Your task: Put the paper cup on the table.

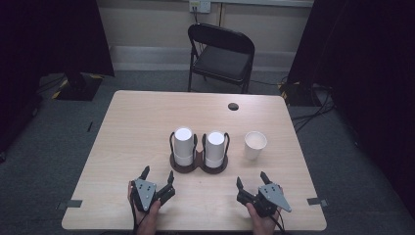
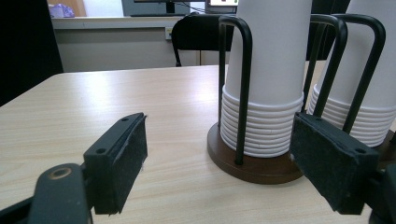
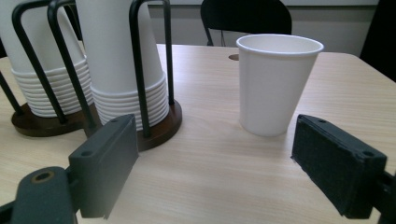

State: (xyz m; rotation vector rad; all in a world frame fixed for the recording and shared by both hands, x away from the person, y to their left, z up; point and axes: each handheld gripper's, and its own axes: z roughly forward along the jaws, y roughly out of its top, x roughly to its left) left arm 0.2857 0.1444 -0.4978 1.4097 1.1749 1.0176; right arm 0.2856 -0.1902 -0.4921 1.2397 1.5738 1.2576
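Both tongs, left (image 1: 157,175) and right (image 1: 251,180), spread wide near the table's (image 1: 147,117) front edge, seemingly bare wood before the cup holder (image 1: 198,164).

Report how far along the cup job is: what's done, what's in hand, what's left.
Done: one loose paper cup stands upright on the table, apart from the holder with its two upside-down cup stacks.

In hand: nothing. The left gripper and right gripper are both open and empty, near the table's front edge.

Left: any grasp. The right gripper faces the loose cup, the left gripper the stacks, so a reach probably comes next.
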